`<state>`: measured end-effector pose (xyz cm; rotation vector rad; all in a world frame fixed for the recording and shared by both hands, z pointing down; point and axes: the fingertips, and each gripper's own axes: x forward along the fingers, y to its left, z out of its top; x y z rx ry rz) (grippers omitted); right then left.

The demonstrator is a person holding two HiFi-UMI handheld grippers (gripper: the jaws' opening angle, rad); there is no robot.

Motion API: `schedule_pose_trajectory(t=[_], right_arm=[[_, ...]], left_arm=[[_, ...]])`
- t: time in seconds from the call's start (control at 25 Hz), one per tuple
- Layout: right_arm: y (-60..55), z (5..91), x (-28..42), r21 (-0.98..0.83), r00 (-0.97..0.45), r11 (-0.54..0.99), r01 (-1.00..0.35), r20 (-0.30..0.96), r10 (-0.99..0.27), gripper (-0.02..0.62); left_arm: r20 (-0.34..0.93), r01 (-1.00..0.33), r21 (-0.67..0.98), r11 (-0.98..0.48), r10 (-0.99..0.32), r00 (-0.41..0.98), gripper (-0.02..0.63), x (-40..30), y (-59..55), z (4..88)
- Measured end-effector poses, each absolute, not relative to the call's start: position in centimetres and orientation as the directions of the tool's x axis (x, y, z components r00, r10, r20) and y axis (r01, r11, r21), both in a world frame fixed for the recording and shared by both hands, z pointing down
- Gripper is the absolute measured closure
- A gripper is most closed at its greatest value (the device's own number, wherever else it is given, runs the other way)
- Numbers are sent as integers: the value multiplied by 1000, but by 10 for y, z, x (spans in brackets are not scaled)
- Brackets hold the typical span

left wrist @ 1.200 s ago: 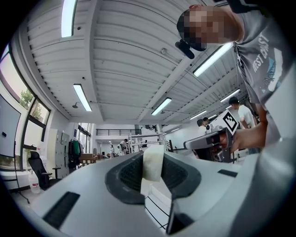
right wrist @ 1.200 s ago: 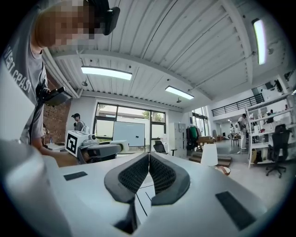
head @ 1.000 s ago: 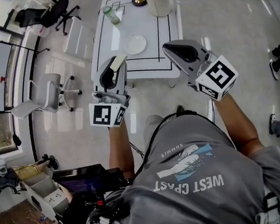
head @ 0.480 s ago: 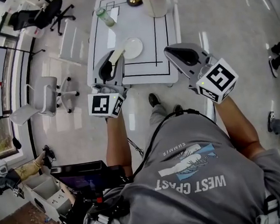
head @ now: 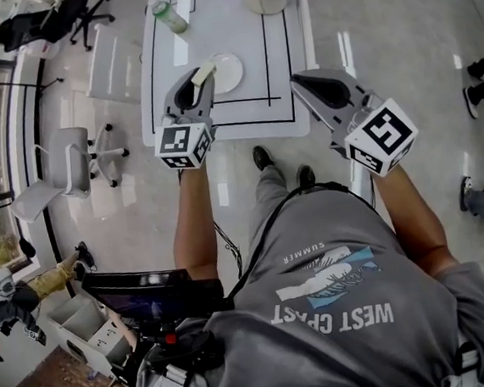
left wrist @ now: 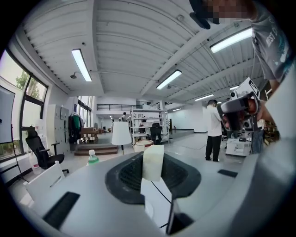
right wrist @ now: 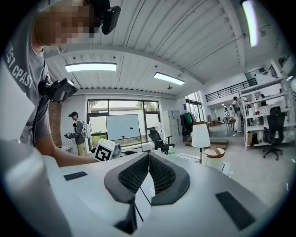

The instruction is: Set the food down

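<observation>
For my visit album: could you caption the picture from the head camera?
Seen from above: left hand-held gripper holds a pale food block by a white plate; right hand-held gripper empty.

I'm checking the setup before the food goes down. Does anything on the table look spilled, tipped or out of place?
Nothing stands out. The plate is bare, the bottle stands upright, and the table shows no spills. The food is gripped between the left gripper's jaws.

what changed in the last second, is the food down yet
The left gripper moved forward over the table, bringing the pale food piece to the edge of the white plate. Nothing let go: it stays shut on the food. The right gripper stays shut and empty.
</observation>
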<state>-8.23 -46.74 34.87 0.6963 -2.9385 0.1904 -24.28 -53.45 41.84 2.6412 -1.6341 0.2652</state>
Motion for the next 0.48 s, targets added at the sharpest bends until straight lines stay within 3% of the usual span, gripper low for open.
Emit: schedule_pose_trajectory(t=[0.48], right_arm=[[-490, 374, -99, -149, -879, 870, -469, 174, -444, 589]], left_arm=[[341, -889, -22, -458, -839, 424, 517, -265, -590, 511]])
